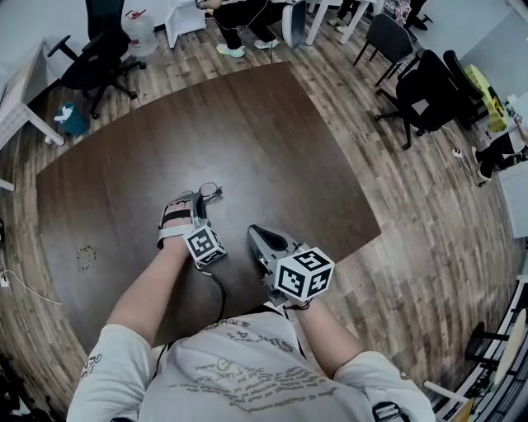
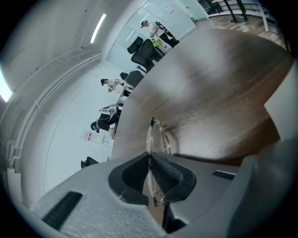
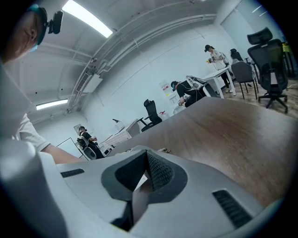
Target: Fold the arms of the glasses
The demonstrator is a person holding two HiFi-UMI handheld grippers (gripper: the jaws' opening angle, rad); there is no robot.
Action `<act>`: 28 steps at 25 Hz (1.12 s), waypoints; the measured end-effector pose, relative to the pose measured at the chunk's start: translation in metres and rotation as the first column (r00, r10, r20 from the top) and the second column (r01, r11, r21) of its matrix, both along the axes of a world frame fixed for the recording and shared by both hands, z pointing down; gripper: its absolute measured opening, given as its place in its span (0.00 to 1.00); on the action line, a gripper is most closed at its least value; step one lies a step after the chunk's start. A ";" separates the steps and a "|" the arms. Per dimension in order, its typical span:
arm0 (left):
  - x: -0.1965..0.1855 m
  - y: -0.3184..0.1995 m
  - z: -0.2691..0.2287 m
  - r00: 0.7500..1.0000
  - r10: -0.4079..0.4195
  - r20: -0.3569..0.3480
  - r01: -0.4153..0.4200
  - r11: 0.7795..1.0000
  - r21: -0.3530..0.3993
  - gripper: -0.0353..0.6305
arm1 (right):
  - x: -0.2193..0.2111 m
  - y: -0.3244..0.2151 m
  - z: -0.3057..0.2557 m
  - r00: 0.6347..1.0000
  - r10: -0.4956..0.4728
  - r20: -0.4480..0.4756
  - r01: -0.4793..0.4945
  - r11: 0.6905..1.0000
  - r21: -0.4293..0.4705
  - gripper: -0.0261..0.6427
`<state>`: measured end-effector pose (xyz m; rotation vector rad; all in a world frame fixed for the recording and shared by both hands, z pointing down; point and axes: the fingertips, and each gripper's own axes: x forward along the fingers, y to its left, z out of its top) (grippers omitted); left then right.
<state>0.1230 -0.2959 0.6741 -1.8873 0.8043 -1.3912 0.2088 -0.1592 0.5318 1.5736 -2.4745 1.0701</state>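
The glasses (image 1: 210, 192) are a thin wire frame with clear lenses, held just above the brown table (image 1: 272, 140). My left gripper (image 1: 198, 206) is shut on them. In the left gripper view the frame (image 2: 156, 135) stands edge-on between the two pads, and the left gripper (image 2: 150, 160) pinches it near the middle. One lens sticks out past the fingertips and another part hangs below them. My right gripper (image 1: 262, 243) hovers to the right of the left one, near the table's front. In its own view the right gripper (image 3: 146, 162) is shut with nothing between its jaws.
Black office chairs (image 1: 425, 86) stand on the wood floor to the right and another chair (image 1: 95, 58) at the far left. Seated people's legs (image 1: 239, 25) show beyond the table's far edge. A faint ring mark (image 1: 86, 258) lies on the table's left part.
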 end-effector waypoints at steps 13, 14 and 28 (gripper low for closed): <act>0.007 0.012 0.012 0.999 0.001 -0.052 -0.006 0.995 -0.101 0.24 | 0.009 0.002 0.001 1.000 -0.005 -0.022 0.005 1.000 -0.013 0.06; 0.008 0.013 0.009 0.998 -0.004 -0.069 -0.003 0.994 -0.106 0.24 | 0.008 0.001 0.001 1.000 -0.003 -0.024 0.003 1.000 -0.011 0.06; -0.040 0.076 -0.132 0.682 -0.333 -0.651 0.118 0.929 -0.352 0.08 | -0.047 0.006 -0.052 0.996 0.033 -0.085 -0.022 0.991 0.129 0.06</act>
